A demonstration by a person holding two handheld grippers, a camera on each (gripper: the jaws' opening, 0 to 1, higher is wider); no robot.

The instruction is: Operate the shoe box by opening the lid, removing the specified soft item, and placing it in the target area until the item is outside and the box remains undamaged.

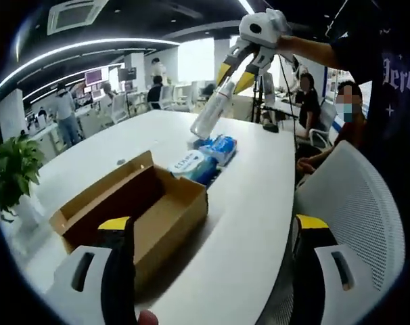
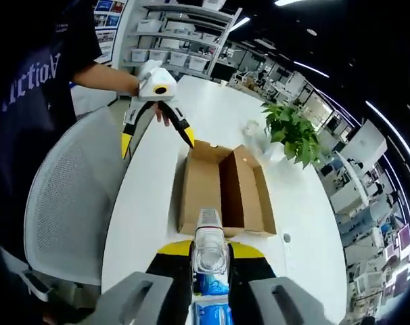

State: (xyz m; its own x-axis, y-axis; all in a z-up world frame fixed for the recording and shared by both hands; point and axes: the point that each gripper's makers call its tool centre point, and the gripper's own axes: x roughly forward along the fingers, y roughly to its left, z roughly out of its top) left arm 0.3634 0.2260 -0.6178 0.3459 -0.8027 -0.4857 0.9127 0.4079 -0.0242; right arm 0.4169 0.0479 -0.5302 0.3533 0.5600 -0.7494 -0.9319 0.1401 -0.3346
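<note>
White table point(image 1: 259, 203): one open box point(image 1: 144, 203), two packs point(image 1: 208, 159).

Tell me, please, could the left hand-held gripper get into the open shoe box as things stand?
Probably yes: the left hand-held gripper is open and holds nothing, the shoe box lies open beneath it, and nothing stands between them.

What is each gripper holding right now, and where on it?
The right gripper is shut on a clear soft pack, gripped at its upper end. The left gripper is open and holds nothing.
</note>
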